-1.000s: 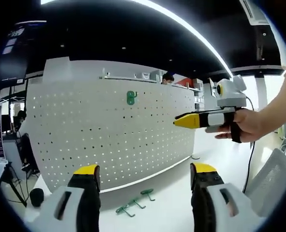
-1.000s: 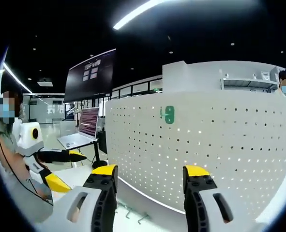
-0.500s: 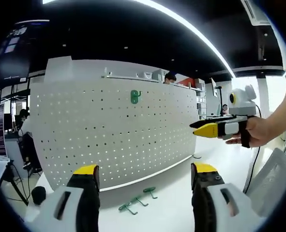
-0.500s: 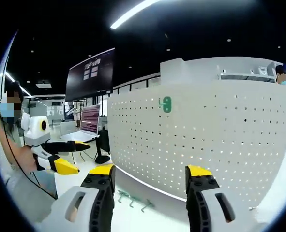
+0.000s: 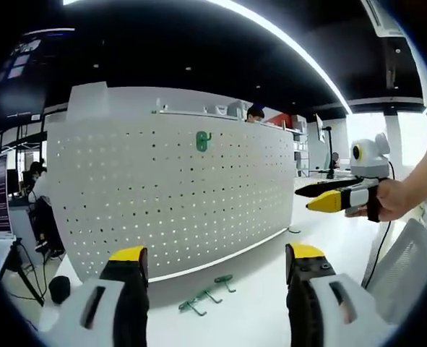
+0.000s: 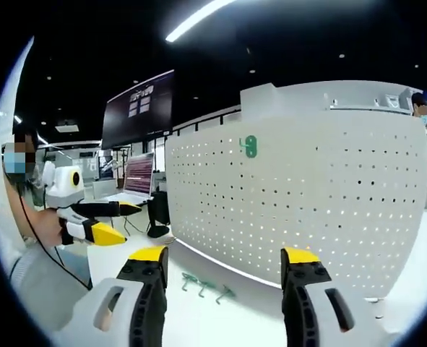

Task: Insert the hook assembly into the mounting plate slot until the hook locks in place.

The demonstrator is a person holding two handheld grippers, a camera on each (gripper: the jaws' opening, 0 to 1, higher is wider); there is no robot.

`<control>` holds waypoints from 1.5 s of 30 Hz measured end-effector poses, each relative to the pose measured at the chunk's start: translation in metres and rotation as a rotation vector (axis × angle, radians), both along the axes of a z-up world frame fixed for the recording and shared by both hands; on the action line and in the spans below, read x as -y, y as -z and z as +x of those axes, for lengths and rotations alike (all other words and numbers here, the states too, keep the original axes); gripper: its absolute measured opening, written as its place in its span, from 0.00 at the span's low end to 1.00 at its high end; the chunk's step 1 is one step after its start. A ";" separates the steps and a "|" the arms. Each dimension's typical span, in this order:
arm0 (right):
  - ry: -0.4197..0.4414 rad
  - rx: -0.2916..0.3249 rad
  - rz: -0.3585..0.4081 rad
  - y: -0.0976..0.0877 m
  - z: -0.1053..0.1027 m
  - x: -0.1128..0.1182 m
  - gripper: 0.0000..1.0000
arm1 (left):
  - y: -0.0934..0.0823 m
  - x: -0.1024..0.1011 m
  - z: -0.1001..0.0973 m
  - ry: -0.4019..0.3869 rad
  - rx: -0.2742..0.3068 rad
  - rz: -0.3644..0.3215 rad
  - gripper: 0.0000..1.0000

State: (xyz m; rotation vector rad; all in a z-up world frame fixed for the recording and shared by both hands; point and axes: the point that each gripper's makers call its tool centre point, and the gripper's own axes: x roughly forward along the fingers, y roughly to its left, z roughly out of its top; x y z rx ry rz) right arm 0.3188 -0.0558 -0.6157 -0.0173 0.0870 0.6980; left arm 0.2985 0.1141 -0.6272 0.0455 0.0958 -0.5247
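A white pegboard (image 5: 162, 195) (image 6: 307, 195) stands upright on the white table, and one green hook (image 5: 203, 141) (image 6: 249, 146) hangs high on it. Three loose green hooks (image 5: 206, 293) (image 6: 206, 287) lie on the table at the board's foot. My left gripper (image 5: 217, 264) is open and holds nothing; it is back from the board, and it also appears at the left of the right gripper view (image 6: 105, 220). My right gripper (image 6: 224, 264) is open and holds nothing too; it comes into the left gripper view from the right (image 5: 321, 196), held in a hand.
A laptop (image 6: 137, 184) and a dark wall screen (image 6: 137, 108) stand to the board's left. A white mesh chair back (image 5: 408, 267) is at the right. People sit behind the board. White table surface (image 5: 249, 318) lies in front of the hooks.
Both views have pulled back and shifted a little. In the left gripper view the right gripper has moved right and down, away from the board. Hooks have not moved.
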 end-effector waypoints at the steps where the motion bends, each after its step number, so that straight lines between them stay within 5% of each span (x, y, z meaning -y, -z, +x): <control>1: 0.000 0.000 0.003 0.000 -0.001 0.001 0.63 | 0.000 0.000 0.000 0.000 -0.001 0.000 0.80; 45: 0.029 -0.081 -0.036 0.041 -0.032 0.041 0.67 | 0.020 -0.007 -0.014 0.023 -0.069 0.021 0.81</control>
